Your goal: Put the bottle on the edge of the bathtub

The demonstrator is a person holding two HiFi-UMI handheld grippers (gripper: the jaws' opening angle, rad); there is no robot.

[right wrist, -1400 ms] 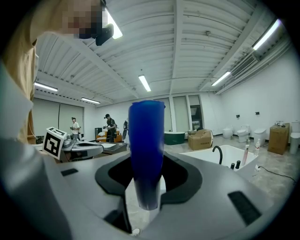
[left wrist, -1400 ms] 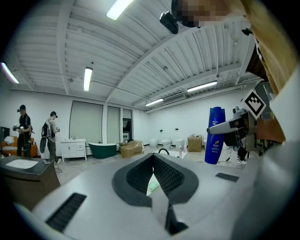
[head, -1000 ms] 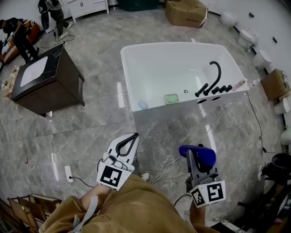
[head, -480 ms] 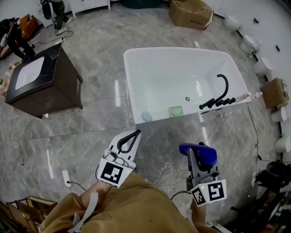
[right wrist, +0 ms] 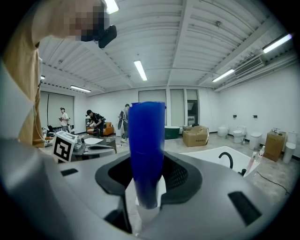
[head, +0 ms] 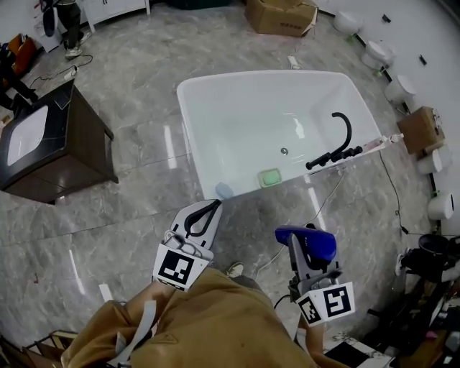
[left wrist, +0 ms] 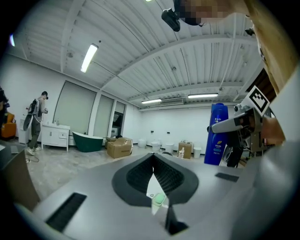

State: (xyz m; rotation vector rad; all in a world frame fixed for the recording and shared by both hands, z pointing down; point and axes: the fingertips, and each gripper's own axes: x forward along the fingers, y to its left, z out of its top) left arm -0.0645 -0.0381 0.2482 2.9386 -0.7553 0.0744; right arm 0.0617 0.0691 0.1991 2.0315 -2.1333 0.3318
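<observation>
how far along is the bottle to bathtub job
Done: the blue bottle is picked up, clamped in the right hand-held gripper. In hand: it is held over the floor, short of the bathtub. Left: setting it on the tub's edge and letting go. The left hand-held gripper is shut and empty.

A large showroom or warehouse hall for bathroom fixtures. A white bathtub (head: 188, 122) stands unplumbed on a grey marble-pattern floor (head: 136, 72). Toilets (head: 379, 52) line the wall, with a dark vanity cabinet (head: 68, 162), a cardboard box (head: 277, 14) and strip lights (left wrist: 89, 56) overhead.
</observation>
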